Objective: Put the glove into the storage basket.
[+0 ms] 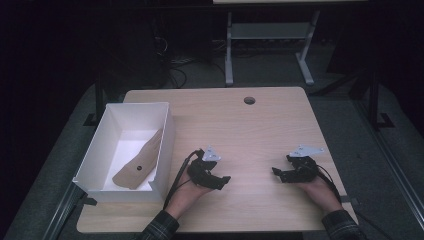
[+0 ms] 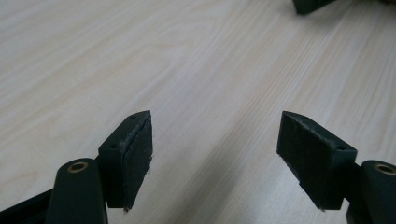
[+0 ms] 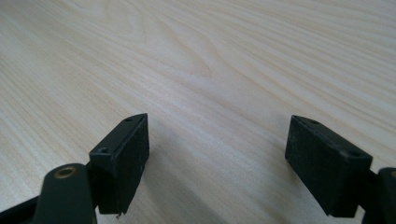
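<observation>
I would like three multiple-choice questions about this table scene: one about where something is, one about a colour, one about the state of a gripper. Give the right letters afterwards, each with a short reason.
1. Where does the brown flat piece lie?
A. inside the white box
B. on the table between the grippers
C. on the floor

2. What colour are the pads of the left gripper?
A. white
B. black
C. red

3. How do the jaws of the right gripper stand?
A. shut on the brown piece
B. shut on nothing
C. open, with bare wood between them

Answers:
1 A, the high view shows it leaning against the box's right wall.
2 B, both are dark in the left gripper view.
3 C, the right gripper view shows a wide gap.
</observation>
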`<control>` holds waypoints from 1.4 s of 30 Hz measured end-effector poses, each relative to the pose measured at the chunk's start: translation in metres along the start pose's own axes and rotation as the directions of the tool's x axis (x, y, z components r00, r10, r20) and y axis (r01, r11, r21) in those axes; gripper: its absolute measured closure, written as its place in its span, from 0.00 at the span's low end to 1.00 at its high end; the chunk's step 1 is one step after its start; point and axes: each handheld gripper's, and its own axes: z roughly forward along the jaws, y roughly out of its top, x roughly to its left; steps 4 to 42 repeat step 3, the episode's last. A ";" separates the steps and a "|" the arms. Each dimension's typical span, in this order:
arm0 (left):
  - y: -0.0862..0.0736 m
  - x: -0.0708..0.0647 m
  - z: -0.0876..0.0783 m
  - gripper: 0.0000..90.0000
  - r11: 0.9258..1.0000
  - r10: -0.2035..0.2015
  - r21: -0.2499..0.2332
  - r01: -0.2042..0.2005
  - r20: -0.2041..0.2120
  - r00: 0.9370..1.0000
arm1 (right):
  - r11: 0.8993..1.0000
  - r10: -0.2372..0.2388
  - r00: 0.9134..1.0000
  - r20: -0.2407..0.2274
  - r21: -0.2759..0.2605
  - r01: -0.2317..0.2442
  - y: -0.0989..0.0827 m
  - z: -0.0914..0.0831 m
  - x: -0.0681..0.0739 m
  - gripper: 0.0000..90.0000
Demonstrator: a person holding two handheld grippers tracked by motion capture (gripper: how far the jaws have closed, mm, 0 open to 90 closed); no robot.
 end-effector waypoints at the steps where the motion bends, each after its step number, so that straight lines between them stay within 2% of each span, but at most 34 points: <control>1: -0.002 0.000 0.002 0.29 1.000 0.003 0.007 -0.003 0.001 1.000 | 1.000 0.000 1.000 0.000 0.000 0.000 0.000 0.000 0.000 0.24; 3: -0.004 0.000 0.007 0.29 0.999 0.022 0.023 -0.022 -0.015 1.000 | 1.000 -0.004 1.000 -0.001 0.000 0.004 0.000 0.000 0.000 0.24; 42: -0.004 0.000 0.007 0.29 0.999 0.022 0.023 -0.022 -0.015 1.000 | 1.000 -0.004 1.000 -0.001 0.000 0.004 0.000 0.000 0.000 0.24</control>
